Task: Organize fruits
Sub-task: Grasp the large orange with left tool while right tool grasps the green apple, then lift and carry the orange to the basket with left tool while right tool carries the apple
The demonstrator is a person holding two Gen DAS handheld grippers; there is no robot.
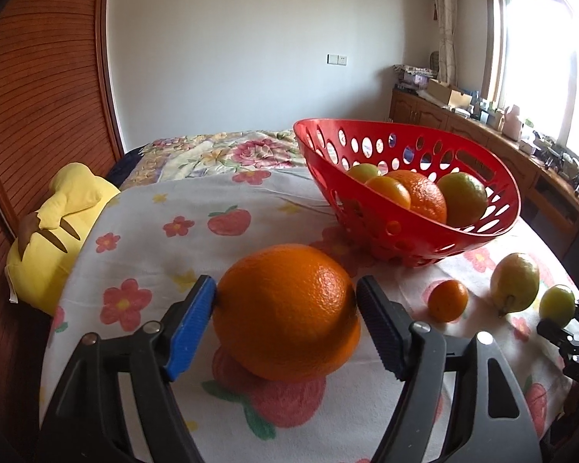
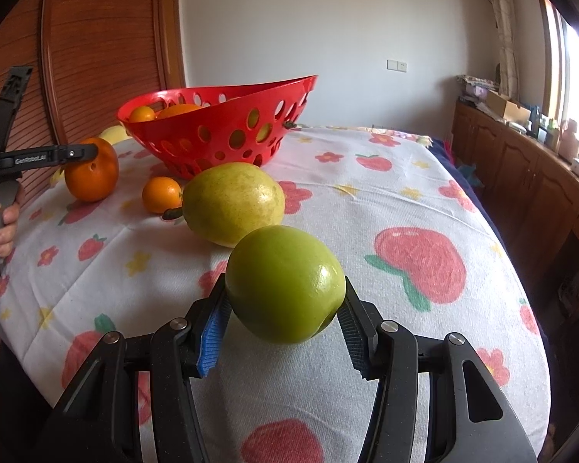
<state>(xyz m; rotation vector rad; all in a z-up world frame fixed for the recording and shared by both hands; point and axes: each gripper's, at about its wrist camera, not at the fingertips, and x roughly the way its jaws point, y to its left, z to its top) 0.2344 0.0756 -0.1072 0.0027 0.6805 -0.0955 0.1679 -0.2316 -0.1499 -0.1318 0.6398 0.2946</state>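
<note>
Blue-padded jaws of the left gripper (image 1: 285, 320) stand open around the orange (image 1: 287, 310), which rests on the bed (image 1: 143, 208). Right gripper (image 2: 285, 308) clamps a green apple (image 2: 285, 283); red basket (image 1: 494, 189) lies beyond.

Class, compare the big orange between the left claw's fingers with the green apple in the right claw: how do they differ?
The big orange is deep orange with pitted peel; the green apple is smooth and glossy. The orange looks larger than the apple. The left claw stands slightly off the orange; the right claw presses on the apple. Both are round fruit outside the red basket.
</note>
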